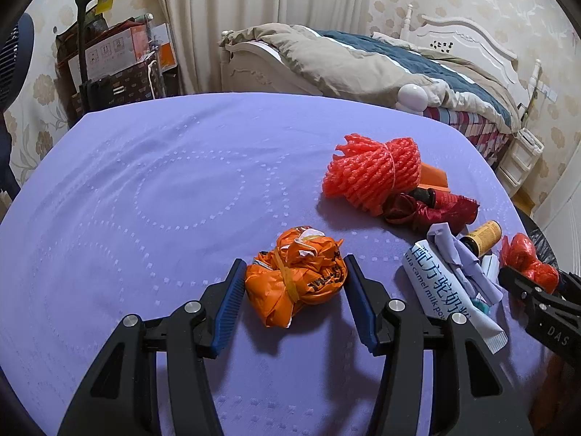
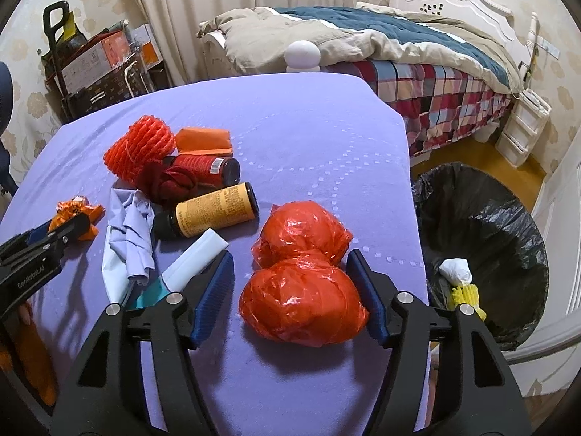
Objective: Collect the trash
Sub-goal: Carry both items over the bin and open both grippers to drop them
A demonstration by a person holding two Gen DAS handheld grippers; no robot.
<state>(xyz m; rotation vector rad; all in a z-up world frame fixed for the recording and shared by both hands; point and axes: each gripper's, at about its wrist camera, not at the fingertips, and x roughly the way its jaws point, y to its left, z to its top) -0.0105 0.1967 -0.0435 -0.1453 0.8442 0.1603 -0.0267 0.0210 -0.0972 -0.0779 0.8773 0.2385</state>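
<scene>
The purple-covered table held all the trash. Only the right wrist view showed the black-lined bin beside the table's right edge, with a white wad already inside. On the table near that edge, the red bag lay between the right gripper's spread jaws, the left pad clear of it. Only the left wrist view showed plainly the orange wrapper, farther from the bin, pinched by the left gripper.
</scene>
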